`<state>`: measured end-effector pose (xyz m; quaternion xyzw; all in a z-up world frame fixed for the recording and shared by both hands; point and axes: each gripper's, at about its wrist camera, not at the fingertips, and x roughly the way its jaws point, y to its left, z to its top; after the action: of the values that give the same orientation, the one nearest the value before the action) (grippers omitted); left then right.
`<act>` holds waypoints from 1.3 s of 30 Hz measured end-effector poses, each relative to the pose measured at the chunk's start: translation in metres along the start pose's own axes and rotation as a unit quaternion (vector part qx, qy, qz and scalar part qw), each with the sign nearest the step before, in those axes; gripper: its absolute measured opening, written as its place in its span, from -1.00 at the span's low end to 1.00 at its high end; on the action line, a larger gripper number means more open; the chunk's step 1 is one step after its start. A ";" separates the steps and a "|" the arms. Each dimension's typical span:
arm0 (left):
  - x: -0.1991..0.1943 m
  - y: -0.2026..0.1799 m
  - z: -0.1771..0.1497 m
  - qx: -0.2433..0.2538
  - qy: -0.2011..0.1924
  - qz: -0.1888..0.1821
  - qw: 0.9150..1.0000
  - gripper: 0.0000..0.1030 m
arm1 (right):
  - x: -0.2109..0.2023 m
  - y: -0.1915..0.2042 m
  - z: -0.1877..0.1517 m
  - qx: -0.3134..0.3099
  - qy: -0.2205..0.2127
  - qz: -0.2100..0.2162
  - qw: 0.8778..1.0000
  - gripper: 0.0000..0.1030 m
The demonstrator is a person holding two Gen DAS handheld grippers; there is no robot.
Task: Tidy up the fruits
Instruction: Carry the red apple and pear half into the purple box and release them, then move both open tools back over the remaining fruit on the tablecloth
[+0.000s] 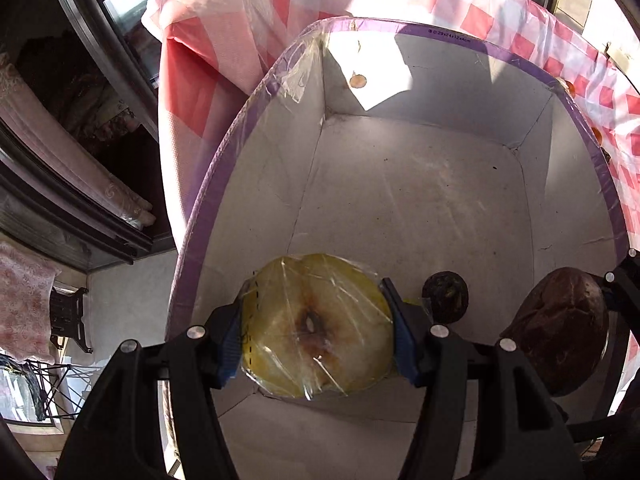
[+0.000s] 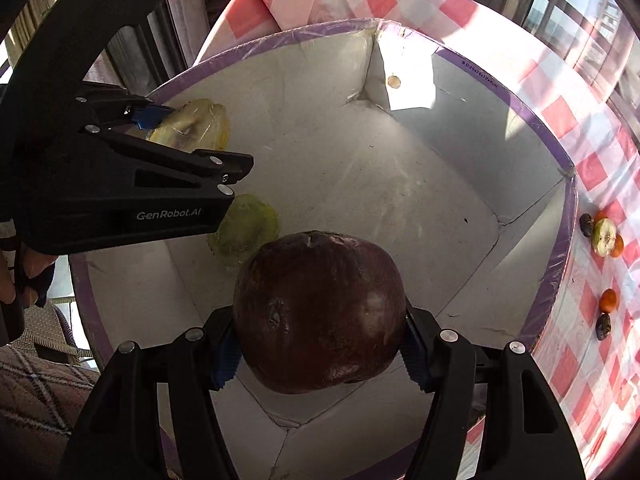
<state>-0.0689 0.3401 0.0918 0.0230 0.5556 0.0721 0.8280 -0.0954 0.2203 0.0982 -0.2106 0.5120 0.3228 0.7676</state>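
My left gripper [image 1: 316, 336] is shut on a yellow apple half wrapped in clear film [image 1: 316, 324], held low inside a white box with a purple rim [image 1: 400, 200]. My right gripper [image 2: 320, 344] is shut on a dark red-brown apple [image 2: 320, 312] over the same box [image 2: 400, 184]. The dark apple also shows at the right edge of the left wrist view [image 1: 560, 328]. In the right wrist view the left gripper [image 2: 160, 120] holds the wrapped half [image 2: 196, 124] at the box's left wall. Another wrapped yellow-green piece [image 2: 246, 228] lies on the box floor.
A small dark fruit [image 1: 445, 292] sits on the box floor. The box stands on a red-and-white checked tablecloth [image 2: 592, 168]. To the right of the box lie a cut green apple [image 2: 604, 236], small oranges [image 2: 608, 300] and dark small fruits [image 2: 603, 326].
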 end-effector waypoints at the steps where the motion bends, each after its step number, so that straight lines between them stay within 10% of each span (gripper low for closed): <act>1: 0.001 -0.002 0.000 0.004 0.001 0.001 1.000 0.18 | 0.002 0.001 -0.001 -0.002 0.004 -0.003 1.000 0.24; 19: -0.006 -0.004 0.002 0.006 -0.024 -0.017 1.000 0.57 | -0.008 -0.014 -0.002 0.037 -0.022 -0.001 0.999 0.60; 39: -0.047 -0.066 0.027 0.010 -0.136 -0.029 0.990 0.95 | -0.072 -0.086 -0.035 0.143 -0.137 -0.041 0.979 0.68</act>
<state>-0.0553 0.2693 0.1374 0.0245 0.4393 0.0387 0.8972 -0.0764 0.1166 0.1500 -0.0729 0.4336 0.2405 0.8654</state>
